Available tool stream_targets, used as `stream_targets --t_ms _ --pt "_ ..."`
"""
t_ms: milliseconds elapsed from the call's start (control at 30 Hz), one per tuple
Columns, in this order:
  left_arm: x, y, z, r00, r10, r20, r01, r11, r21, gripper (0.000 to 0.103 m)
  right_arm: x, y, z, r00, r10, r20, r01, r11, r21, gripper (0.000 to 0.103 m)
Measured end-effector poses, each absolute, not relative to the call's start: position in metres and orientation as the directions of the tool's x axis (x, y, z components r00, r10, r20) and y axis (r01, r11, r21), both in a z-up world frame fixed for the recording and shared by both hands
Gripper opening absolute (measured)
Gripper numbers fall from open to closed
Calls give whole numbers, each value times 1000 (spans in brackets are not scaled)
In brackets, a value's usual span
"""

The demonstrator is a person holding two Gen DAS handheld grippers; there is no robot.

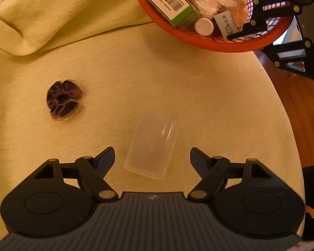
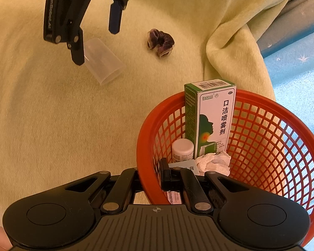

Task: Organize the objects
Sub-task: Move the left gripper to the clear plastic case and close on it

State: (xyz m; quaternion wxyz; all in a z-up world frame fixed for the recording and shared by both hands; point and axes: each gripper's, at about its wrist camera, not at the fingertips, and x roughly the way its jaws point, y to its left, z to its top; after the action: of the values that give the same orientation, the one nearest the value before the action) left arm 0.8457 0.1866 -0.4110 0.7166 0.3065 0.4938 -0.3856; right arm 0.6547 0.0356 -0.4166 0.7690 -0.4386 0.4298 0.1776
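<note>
Pale yellow cloth covers my worktop (image 1: 198,96). My left gripper (image 1: 152,152), fingers spread, hovers over the clear plastic cup (image 1: 151,148) lying sideways; it may roll away. My right gripper (image 2: 155,179) clamps the red mesh basket (image 2: 261,129) rim; tilting could spill it.

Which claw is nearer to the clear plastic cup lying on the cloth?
Left. The left claw hangs open right over the clear plastic cup; the right claw is away at the red basket, clamped on its rim.

Pale yellow cloth (image 1: 178,87) (rumpled), wooden floor (image 1: 299,96).
</note>
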Motion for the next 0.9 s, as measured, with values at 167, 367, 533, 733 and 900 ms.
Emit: stream_targets --t_ms 167,367,533,733,900 --pt "848 184 -420 202 -245 -948 870 490 58 74 655 36 -417 568 -104 -817 -650 553 -522 1" --pt "854 183 -427 188 -241 -952 872 487 49 72 654 36 -417 568 -103 -817 -650 552 -522 1" --pt "855 183 -432 180 -245 -953 873 486 40 69 653 37 -417 567 -103 -817 -650 554 -521 1" --pt "857 184 -434 169 -260 -951 875 484 23 66 653 37 -417 567 -104 -817 -648 556 -520 1" --pt "858 185 -436 163 -266 -950 878 479 16 61 653 37 -417 566 -105 -818 -648 556 -520 1"
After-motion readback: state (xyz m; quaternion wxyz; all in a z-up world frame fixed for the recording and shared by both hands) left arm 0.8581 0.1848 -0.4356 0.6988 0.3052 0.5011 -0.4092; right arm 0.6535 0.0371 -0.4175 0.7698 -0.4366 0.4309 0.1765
